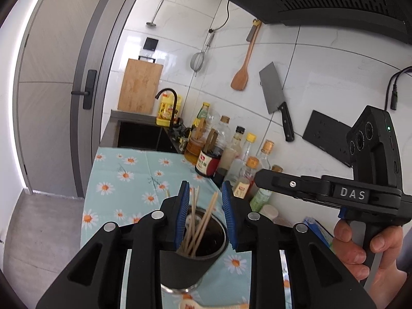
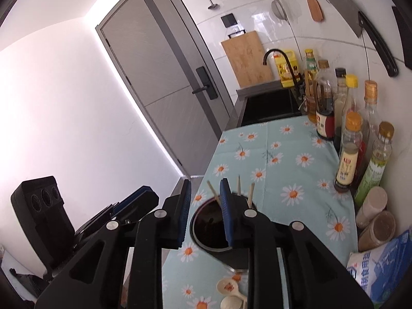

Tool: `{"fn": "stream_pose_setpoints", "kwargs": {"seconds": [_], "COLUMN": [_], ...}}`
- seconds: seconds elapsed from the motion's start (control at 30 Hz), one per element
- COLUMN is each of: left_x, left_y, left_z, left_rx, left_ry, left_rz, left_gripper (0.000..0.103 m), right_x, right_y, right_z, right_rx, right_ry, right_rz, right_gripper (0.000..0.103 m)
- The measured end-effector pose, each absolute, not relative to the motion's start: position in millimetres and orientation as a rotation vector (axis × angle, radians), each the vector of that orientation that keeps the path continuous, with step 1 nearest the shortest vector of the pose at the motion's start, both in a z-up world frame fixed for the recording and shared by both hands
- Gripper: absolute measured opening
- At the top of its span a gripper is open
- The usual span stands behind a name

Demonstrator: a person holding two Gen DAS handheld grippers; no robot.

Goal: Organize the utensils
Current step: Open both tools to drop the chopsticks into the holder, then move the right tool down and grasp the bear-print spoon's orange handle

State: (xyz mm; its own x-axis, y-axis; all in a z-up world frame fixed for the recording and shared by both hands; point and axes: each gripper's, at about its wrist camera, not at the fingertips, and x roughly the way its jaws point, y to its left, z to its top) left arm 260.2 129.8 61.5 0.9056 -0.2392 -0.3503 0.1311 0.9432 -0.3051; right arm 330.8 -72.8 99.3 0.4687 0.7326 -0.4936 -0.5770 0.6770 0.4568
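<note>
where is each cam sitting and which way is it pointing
Left wrist: on the left gripper, looking down along the counter at the cup of chopsticks; its open jaws, the right gripper and hand show.
Right wrist: on the right gripper, from the cup's right, aimed at the door; its open jaws show.
Shared: cup, bottles, daisy cloth.
</note>
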Motion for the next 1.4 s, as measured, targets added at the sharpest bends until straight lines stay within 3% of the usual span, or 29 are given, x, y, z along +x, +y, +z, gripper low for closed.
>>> {"fn": "stream_pose_setpoints", "kwargs": {"seconds": [0.4, 1.03, 1.4], "left_x": [229.2, 188.2, 163.1], "left_y": [125.9, 123.5, 142.3], "left_z": [21.3, -74.9, -113.2], "left_rx": [-0.296, -0.423, -0.523], "left_ry": [0.56, 0.795, 0.862], "left_rz": [-0.22, -0.207, -0.193], "left_gripper": [0.025, 0.025, 0.025], "right_x": [292.3, 279.7, 287.7], "right_y": [-80.6, -15.7, 17.0], "right_z": [26.3, -90.0, -129.2], "right_rx": [0.067, -0.732, -0.976], "right_ry": [0.871, 1.183, 1.286], "right_rz": [0.828, 0.999, 0.954], "right_gripper": [0.025, 0.025, 0.025]}}
